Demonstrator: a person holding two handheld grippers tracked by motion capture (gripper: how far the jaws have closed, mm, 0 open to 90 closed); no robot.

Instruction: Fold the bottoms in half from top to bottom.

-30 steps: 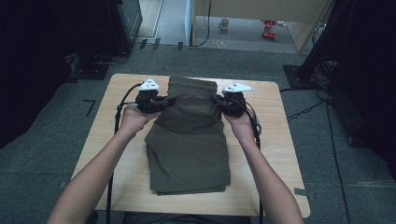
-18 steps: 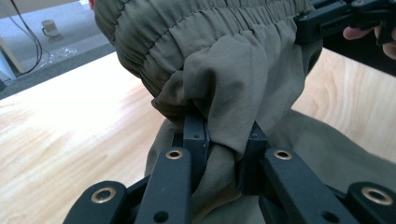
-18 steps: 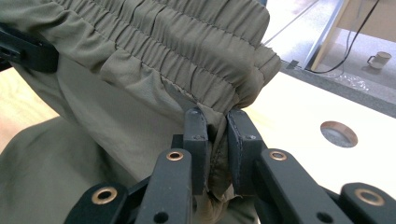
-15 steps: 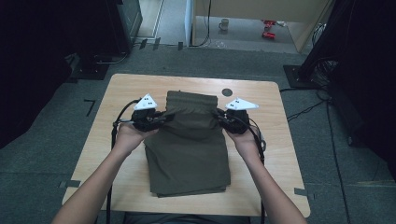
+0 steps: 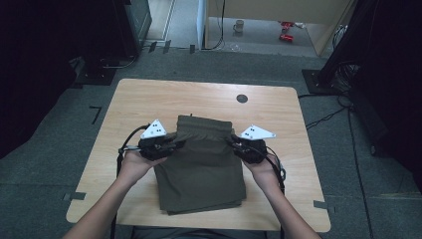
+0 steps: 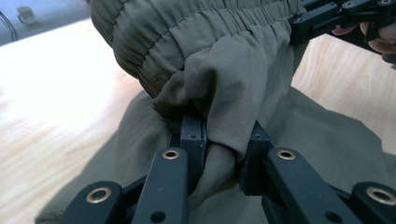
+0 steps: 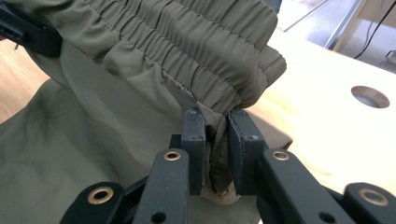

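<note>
Olive trousers lie folded at the centre of the high view, on the wooden worktop, their elastic waistband end lifted between the left gripper and the right gripper, one at each side. In the left gripper view, the fingers have just been easing apart, yet bunched cloth sits pinched between them, below the waistband at the top. In the right gripper view, the fingers pinch the waistband corner at centre, pads pressing the fabric.
</note>
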